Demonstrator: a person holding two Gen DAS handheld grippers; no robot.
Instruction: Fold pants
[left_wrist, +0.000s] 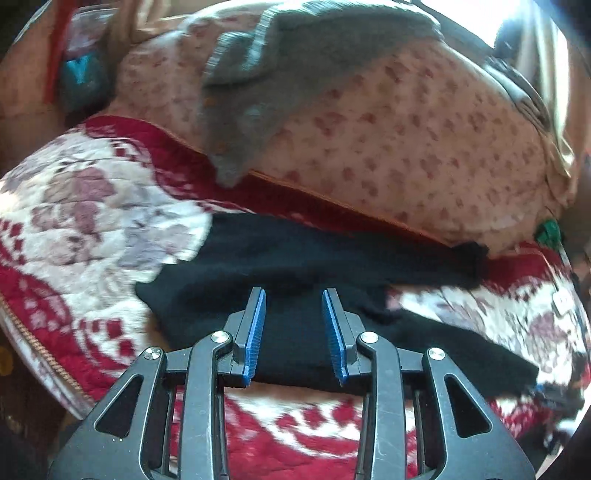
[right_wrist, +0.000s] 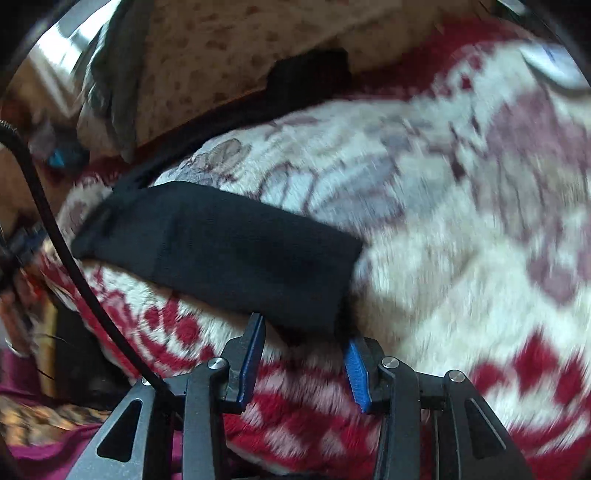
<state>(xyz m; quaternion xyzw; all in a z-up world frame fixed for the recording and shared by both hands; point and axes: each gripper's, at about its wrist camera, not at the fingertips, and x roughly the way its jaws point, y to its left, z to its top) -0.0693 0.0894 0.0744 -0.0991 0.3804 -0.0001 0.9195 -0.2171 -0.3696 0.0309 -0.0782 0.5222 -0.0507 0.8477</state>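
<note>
Black pants (left_wrist: 295, 258) lie spread over a red-and-white floral quilt (left_wrist: 92, 221). My left gripper (left_wrist: 293, 295) hovers above their near part, jaws apart, with nothing between the blue pads (left_wrist: 255, 332). In the right wrist view the pants (right_wrist: 221, 251) form a flat folded band across the quilt (right_wrist: 443, 258). My right gripper (right_wrist: 303, 326) sits at the band's near edge with its jaws apart. Quilt shows between its pads, and a corner of the cloth covers the right fingertip.
A pink spotted pillow or duvet (left_wrist: 406, 147) bulges behind the pants, with a grey garment (left_wrist: 258, 74) draped on it. The quilt's piped edge (left_wrist: 37, 354) drops off at the left. A black cable (right_wrist: 74, 266) crosses the left of the right wrist view.
</note>
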